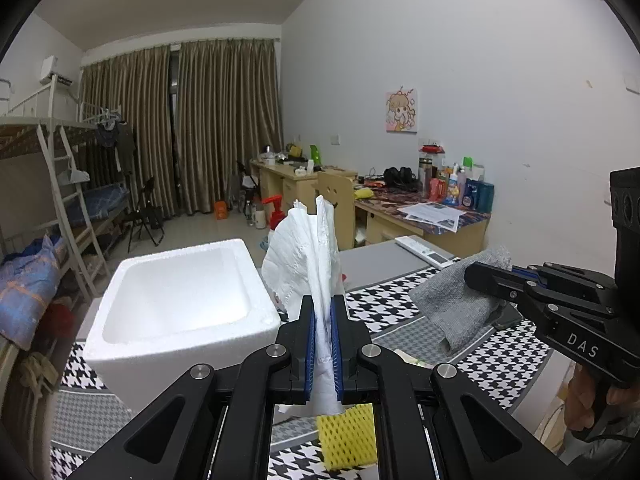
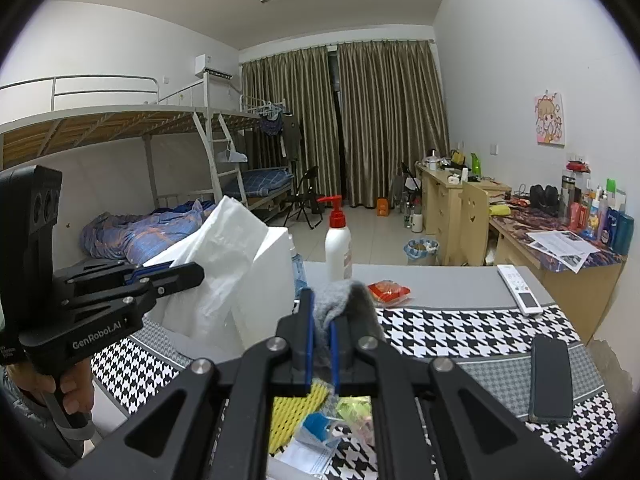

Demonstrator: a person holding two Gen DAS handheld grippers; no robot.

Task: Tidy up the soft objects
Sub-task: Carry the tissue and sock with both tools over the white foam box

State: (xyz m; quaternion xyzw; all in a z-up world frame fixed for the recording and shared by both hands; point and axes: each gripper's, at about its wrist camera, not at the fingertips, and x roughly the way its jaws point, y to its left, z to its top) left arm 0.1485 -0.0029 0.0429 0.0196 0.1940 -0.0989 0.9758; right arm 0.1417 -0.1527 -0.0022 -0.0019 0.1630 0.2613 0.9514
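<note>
Holding tissue (image 1: 298, 256) clenched in left gripper (image 1: 322, 344) just right of box (image 1: 180, 304); right gripper (image 2: 320, 344) clamps cloth (image 2: 340, 300) farther off

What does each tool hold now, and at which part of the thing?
The left tool is shut on the white tissue paper, pinched near its lower end. The right tool is shut on the grey cloth, gripped at a bunched fold.

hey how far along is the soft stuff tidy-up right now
Nothing shows inside the foam box yet. In hand: the left gripper pinches white tissue, the right gripper pinches a grey cloth, both lifted. Left: drop those in, then the yellow foam net on the table.
</note>
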